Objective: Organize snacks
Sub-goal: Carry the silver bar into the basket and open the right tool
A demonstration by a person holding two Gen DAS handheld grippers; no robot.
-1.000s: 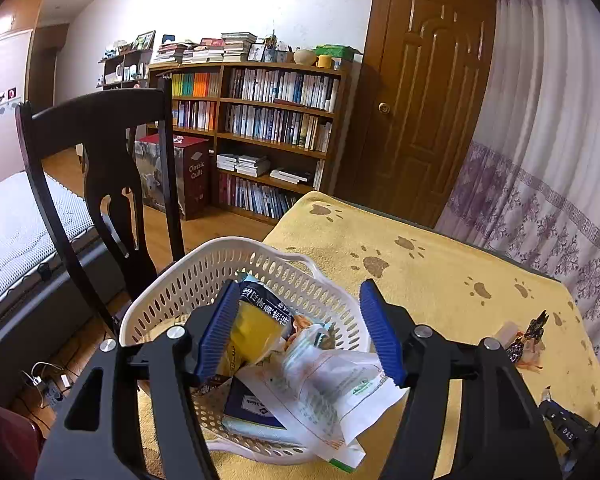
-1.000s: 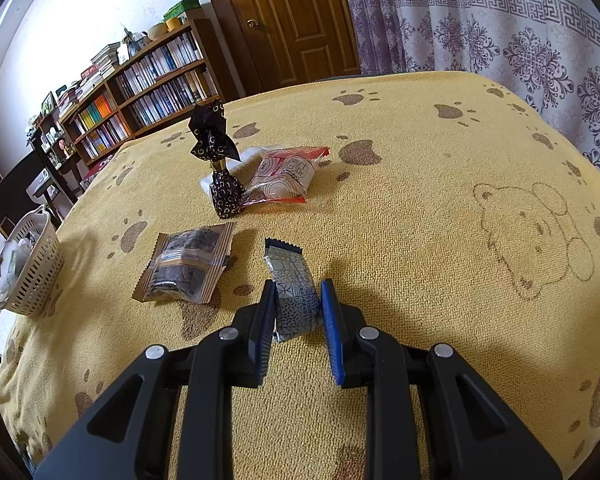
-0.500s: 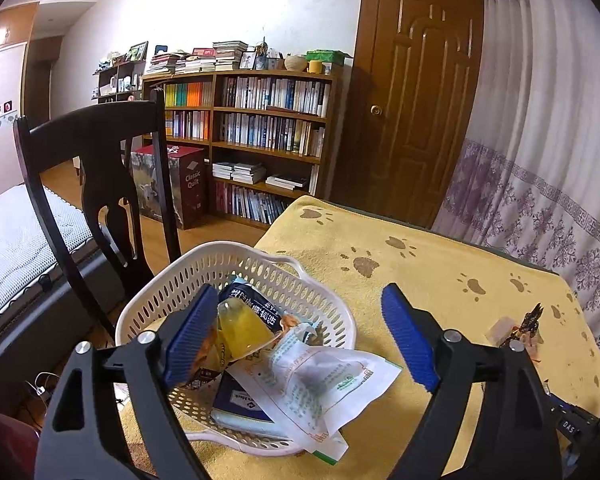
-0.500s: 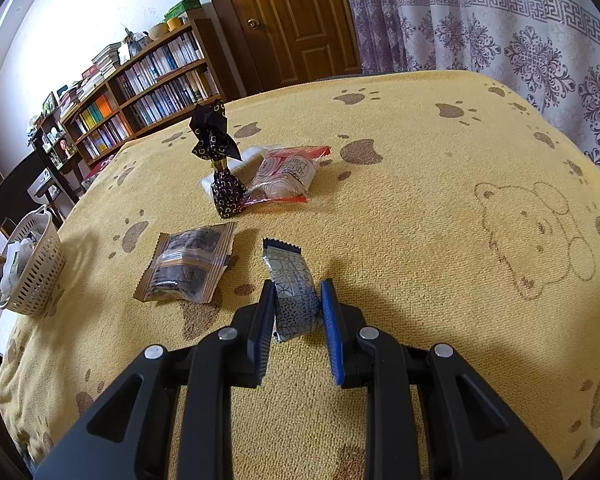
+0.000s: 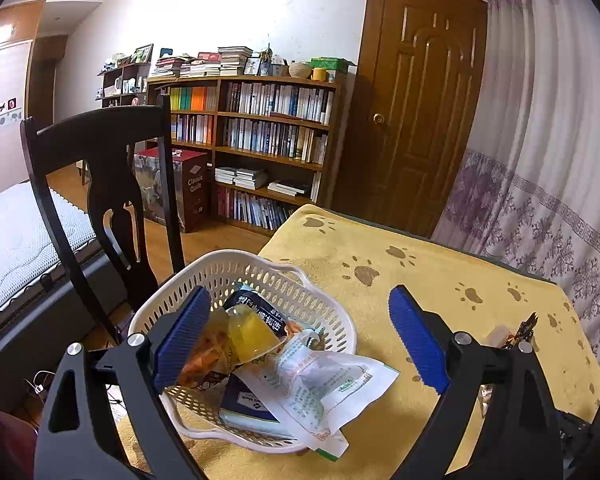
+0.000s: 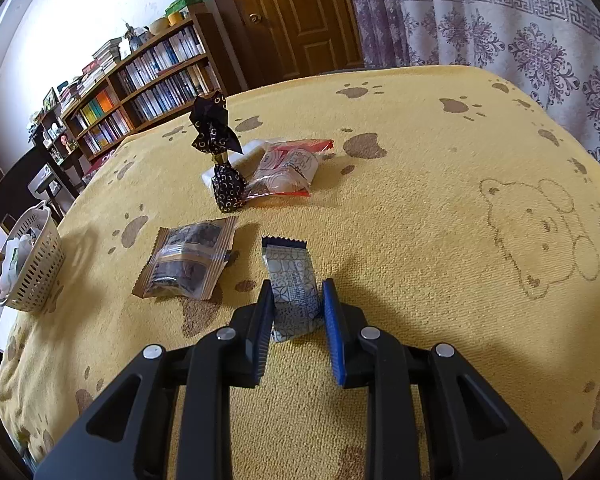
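On the yellow paw-print blanket covering the table, the largest exposure is the white slotted basket, which sits at the table's corner beside a dark wooden chair. It is already heaped, and a white printed packet hangs over its near rim onto the cloth. Any further snack dropped on that pile could, in my judgement, push the packet out or slide off the heap. A yellow jelly cup lies among the contents.

My left gripper hovers above the basket with its jaws spread wide and holds nothing. Lowered carelessly, it could nudge the light basket toward the edge.

My right gripper has its jaws drawn in against the sides of the grey patterned packet, clamping only the near end while the rest lies on the blanket. I judge that a hold this far back may let the slick wrapper pivot or slip on the carry, since the basket stands well apart at far left.

Smaller items await: a brown-edged clear packet just beside it, a red-trimmed packet, and a black foil-wrapped sweet standing upright, easily toppled by a passing finger.
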